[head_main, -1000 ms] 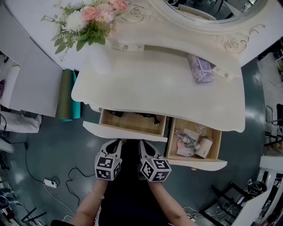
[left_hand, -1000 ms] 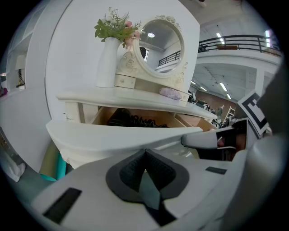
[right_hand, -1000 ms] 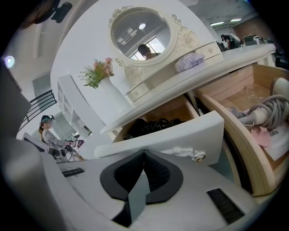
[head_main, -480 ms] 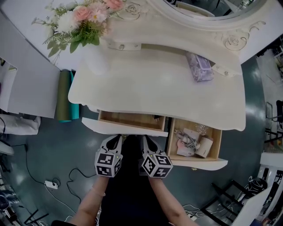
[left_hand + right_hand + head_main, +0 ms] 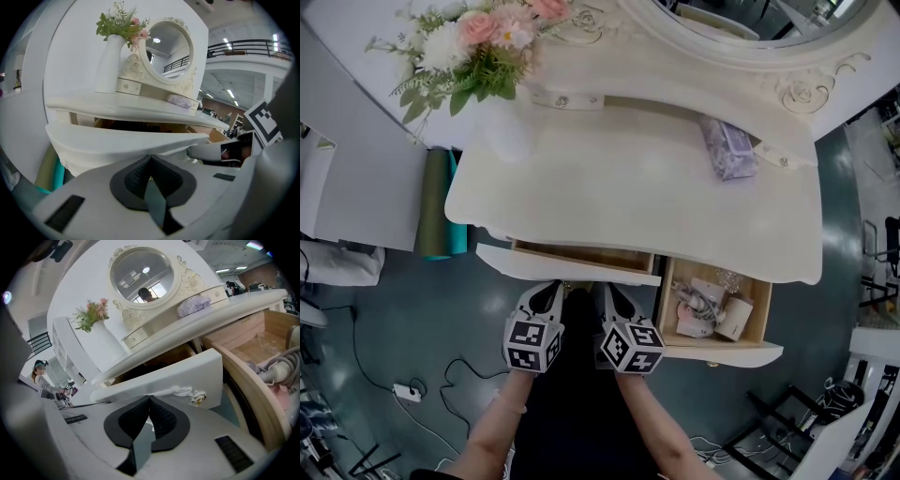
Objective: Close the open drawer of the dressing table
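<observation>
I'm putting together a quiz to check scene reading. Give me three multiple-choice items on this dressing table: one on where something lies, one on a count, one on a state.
1. Where does the purple pack lie?
A) in a drawer
B) on the tabletop, towards its right end
C) on the floor

2. How many of the table's front drawers stand open?
A) none
B) one
C) two

3. How do the jaws of the left gripper and the right gripper stand?
A) together on both
B) wide apart on both
C) each clamped on a knob

Answers:
1 B: the pack rests on the top, not in any drawer.
2 C: the left drawer shows a narrow gap, and the right drawer is well out.
3 A: each gripper view shows the pads meeting with nothing between them.
</observation>
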Available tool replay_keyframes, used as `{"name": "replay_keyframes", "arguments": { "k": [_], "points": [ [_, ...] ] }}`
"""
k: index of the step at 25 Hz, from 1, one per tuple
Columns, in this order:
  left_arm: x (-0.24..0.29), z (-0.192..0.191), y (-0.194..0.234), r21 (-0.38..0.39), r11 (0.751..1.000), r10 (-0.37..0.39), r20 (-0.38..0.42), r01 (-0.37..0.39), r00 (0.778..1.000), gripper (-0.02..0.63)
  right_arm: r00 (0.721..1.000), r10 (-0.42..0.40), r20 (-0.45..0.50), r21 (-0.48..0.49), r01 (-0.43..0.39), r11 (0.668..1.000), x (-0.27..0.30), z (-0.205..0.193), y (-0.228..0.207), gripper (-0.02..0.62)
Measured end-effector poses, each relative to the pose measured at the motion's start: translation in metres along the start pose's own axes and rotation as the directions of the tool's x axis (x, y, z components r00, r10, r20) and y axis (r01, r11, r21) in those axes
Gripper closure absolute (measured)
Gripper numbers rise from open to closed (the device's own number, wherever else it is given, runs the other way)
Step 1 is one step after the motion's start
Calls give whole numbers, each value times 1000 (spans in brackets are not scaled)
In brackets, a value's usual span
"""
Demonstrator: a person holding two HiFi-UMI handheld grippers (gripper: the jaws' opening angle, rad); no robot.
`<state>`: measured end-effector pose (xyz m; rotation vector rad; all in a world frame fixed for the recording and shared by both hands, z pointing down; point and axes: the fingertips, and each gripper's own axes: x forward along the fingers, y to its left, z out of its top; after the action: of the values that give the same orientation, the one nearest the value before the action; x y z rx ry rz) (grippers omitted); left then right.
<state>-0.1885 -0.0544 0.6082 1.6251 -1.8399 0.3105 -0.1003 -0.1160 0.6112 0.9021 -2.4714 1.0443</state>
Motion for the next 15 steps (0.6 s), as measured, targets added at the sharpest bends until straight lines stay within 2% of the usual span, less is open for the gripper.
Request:
{"name": "replay_keyframes", "arguments": {
  "k": [15],
  "points": [
    [19,16,5,2,1000,-8,6,8,1000,580,1000,-14,28,24,14,1000,19,17,-5,596]
  ]
}}
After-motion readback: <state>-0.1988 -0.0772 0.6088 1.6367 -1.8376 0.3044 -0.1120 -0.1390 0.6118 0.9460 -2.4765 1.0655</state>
